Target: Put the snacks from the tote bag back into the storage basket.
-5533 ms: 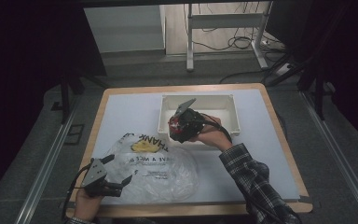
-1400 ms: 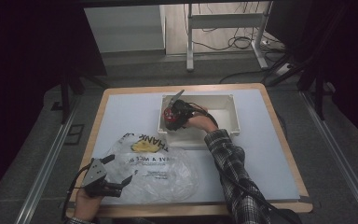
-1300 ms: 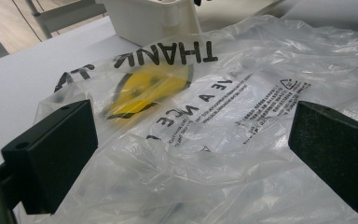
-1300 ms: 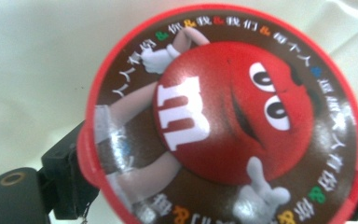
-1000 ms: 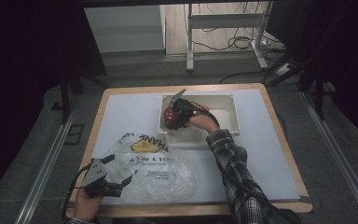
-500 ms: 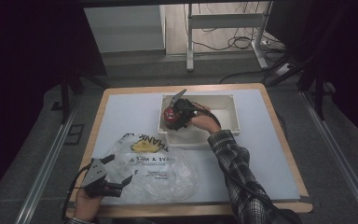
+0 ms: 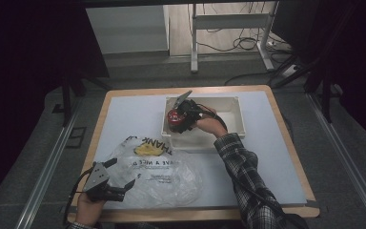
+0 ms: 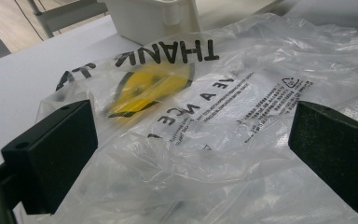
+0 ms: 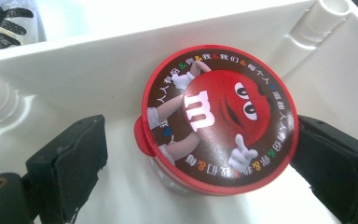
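A round candy tub with a red-rimmed lid and a red cartoon figure stands in the left end of the white bin. My right gripper straddles it. Its jaws have just been opening: the left pad stands clear of the tub and the right pad sits close by the lid's edge. From above, the tub and right gripper lie inside the bin. My left gripper rests open at the front left over a clear plastic bag. The bag lies crumpled between its jaws, unpinched.
The bag bears black lettering and a yellow face print. The bin's corner rises just beyond the bag. The white tabletop has a wooden border; a metal frame and cables stand beyond the far edge.
The right hand has brought the tub from above the bin's front edge down into the bin's left end. Over the last second it barely shifts. The left gripper stays put.
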Tool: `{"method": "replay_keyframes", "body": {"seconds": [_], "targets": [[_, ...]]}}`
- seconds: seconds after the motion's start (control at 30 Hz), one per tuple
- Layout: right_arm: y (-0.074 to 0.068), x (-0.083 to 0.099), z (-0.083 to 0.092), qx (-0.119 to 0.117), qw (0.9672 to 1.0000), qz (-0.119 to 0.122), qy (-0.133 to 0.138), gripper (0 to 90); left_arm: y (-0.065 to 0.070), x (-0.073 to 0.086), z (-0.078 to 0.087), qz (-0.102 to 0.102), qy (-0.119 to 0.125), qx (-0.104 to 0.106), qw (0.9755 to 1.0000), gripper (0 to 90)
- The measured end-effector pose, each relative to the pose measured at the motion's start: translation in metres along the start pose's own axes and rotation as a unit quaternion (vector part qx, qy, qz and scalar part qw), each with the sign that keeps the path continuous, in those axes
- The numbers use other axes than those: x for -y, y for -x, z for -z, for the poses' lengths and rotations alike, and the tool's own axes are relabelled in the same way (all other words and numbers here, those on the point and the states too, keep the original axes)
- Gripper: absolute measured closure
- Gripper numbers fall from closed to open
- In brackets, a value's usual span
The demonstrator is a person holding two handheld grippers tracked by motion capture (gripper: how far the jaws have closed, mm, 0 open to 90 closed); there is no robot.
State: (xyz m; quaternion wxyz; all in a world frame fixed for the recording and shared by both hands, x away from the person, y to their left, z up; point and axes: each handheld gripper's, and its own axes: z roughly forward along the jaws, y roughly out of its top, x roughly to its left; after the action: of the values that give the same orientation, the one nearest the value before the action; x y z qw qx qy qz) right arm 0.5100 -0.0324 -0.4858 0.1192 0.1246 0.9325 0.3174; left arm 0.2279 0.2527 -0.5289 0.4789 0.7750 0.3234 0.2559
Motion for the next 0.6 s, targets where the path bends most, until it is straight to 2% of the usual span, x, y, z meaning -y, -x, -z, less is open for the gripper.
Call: {"method": "replay_keyframes", "body": {"seconds": [0.6], "targets": [[-0.008,0.002,0.013,0.013,0.9999,0.006,0.007,6.0,0.001,0.000,0.000,0.002,0.001,-0.001,1.0000,1.0]]}}
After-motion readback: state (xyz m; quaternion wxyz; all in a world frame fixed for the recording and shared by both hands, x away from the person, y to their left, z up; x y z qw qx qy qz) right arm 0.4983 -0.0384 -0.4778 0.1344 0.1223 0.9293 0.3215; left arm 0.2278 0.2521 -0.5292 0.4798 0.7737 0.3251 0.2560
